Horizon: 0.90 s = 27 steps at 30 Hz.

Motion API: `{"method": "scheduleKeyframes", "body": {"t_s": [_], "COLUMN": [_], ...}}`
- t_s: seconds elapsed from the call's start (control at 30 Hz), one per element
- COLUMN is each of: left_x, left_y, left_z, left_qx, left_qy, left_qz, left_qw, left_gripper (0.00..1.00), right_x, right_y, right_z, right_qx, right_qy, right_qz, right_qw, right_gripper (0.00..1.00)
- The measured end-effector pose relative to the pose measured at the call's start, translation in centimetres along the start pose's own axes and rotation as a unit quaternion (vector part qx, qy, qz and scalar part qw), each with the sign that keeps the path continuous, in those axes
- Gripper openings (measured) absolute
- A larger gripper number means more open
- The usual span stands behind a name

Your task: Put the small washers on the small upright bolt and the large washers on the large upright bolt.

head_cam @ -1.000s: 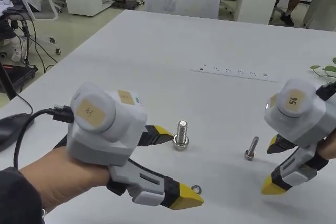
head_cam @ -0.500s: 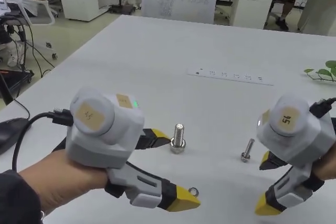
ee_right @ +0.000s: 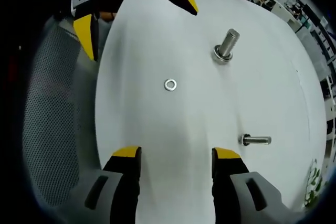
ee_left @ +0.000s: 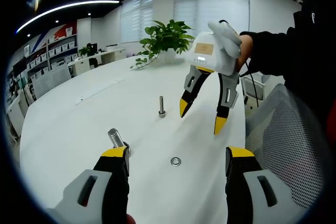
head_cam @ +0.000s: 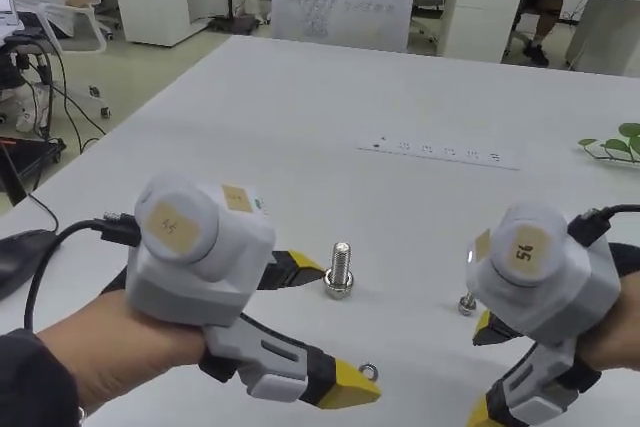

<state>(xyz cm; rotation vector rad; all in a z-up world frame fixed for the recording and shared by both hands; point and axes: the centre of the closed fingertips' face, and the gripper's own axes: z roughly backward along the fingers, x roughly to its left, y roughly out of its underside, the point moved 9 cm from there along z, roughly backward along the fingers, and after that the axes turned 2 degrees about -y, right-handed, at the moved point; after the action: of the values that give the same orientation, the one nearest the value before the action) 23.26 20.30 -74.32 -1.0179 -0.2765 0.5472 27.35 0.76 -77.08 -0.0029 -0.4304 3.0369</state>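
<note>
The large bolt (head_cam: 340, 269) stands upright on the white table (head_cam: 300, 127), with the small bolt (head_cam: 466, 302) to its right, half hidden behind my right gripper (head_cam: 480, 372). One small washer (head_cam: 369, 372) lies flat by the lower fingertip of my left gripper (head_cam: 330, 332). In the left gripper view the washer (ee_left: 175, 161) lies just ahead, between the open jaws of the left gripper (ee_left: 177, 155). The large bolt (ee_left: 115, 137) is by the left jaw. Beyond it are the small bolt (ee_left: 161, 106) and the open right gripper (ee_left: 202, 116). In the right gripper view, the right gripper (ee_right: 176, 153) is open and empty, with the washer (ee_right: 169, 84) ahead.
A power strip (head_cam: 440, 155) is set into the table farther back. A plant (head_cam: 615, 142) is at the right edge. A black cable and a dark object (head_cam: 20, 247) lie at the left. A mesh chair (ee_left: 283, 129) stands close to the near table edge.
My right gripper has drawn nearer to me and slightly left, now covering part of the small bolt. The left gripper and the washer have stayed put. The head camera tilted a little.
</note>
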Motion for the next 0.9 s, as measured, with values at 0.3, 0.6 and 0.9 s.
{"method": "scheduleKeyframes", "body": {"t_s": [0.3, 0.6, 0.9], "left_x": [0.0, 0.1, 0.3], "left_y": [0.0, 0.0, 0.1], "left_z": [0.2, 0.3, 0.5], "left_qx": [0.000, -0.002, -0.004], "left_qy": [-0.002, -0.005, -0.007], "left_qz": [0.000, 0.001, 0.001], "left_qw": [1.0000, 1.0000, 1.0000], "left_gripper": [0.74, 0.74, 0.74], "right_x": [0.6, 0.8, 0.3], "right_y": [-1.3, -3.2, -4.7], "right_z": [-0.2, -0.4, -0.5], "right_qx": [-0.002, -0.006, -0.006], "right_qy": [-0.006, -0.008, -0.008], "right_qz": [0.018, 0.037, 0.053], "right_qw": [0.9998, 0.9993, 0.9985], "right_gripper": [0.55, 0.55, 0.55]}}
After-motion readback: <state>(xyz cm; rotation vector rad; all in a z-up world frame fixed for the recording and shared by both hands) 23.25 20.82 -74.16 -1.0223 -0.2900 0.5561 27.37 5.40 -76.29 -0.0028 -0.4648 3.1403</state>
